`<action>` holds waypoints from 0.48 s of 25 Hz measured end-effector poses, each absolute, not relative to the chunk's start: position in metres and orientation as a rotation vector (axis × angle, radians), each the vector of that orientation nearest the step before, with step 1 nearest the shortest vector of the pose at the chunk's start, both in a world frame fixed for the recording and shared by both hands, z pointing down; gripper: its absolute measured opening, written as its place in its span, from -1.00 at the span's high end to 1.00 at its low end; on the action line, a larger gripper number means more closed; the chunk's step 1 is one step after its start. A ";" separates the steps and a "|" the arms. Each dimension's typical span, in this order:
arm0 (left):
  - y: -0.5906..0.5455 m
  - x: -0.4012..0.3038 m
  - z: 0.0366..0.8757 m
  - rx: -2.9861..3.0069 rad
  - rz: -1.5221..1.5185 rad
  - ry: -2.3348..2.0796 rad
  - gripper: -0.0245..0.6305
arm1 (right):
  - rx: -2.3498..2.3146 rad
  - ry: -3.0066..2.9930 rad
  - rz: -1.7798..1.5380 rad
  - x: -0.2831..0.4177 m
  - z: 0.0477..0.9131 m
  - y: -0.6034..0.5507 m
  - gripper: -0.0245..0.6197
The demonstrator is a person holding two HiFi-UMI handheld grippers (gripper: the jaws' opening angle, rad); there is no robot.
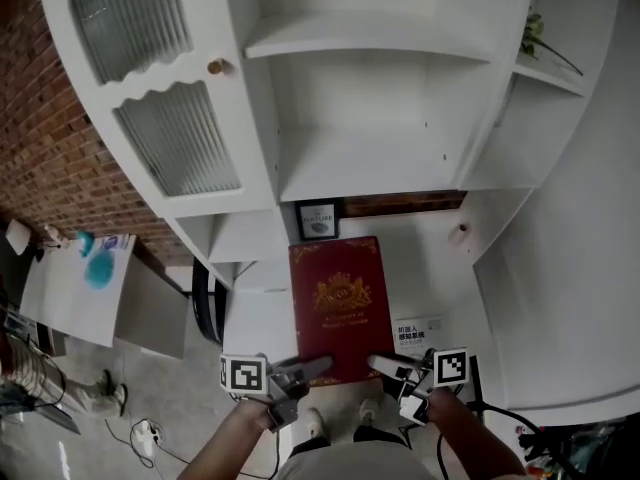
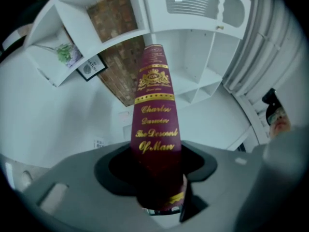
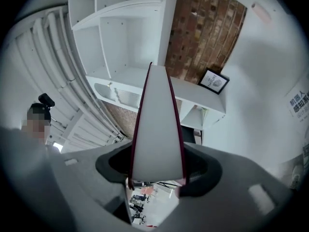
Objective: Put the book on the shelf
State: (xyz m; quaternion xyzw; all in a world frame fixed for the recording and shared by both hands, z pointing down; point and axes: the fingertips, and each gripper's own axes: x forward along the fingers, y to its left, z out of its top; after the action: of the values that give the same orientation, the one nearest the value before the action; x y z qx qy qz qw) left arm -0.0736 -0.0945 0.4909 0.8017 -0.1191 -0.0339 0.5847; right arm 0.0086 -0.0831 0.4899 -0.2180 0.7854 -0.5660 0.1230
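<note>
A dark red hardback book (image 1: 338,303) with gold print lies flat in the air in front of the white shelf unit (image 1: 360,173). My left gripper (image 1: 305,370) is shut on its near left corner, over the spine (image 2: 154,115). My right gripper (image 1: 385,366) is shut on the near right corner, over the white page edge (image 3: 157,129). In both gripper views the book runs away from the jaws toward the open shelf compartments (image 2: 203,88) (image 3: 125,76). The jaws' inner pads are hidden by the book.
A small framed picture (image 1: 318,219) leans at the back of the lower ledge under the shelf. A cabinet door with ribbed glass (image 1: 180,148) stands at left, a brick wall (image 1: 50,158) beyond it. A potted plant (image 1: 535,33) sits upper right. A person (image 3: 36,117) stands behind.
</note>
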 end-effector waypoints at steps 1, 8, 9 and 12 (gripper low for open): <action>-0.099 -0.070 0.480 1.881 -0.082 -0.274 0.13 | -0.647 2.293 -1.646 0.012 0.481 -0.087 0.11; -0.141 -0.053 0.418 1.823 -0.117 -0.274 0.12 | -0.688 2.275 -1.650 0.034 0.428 -0.132 0.11; -0.150 -0.052 0.411 1.816 -0.122 -0.274 0.12 | -0.691 2.259 -1.661 0.035 0.422 -0.142 0.11; -0.184 -0.048 0.389 1.824 -0.131 -0.266 0.12 | -0.679 2.219 -1.674 0.036 0.400 -0.173 0.11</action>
State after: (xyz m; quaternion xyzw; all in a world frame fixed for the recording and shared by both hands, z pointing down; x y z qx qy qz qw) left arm -0.0484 -0.1835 0.3892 0.7878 -0.1147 -0.0564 0.6026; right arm 0.0358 -0.1729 0.3997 -0.2349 0.7679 -0.5793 0.1396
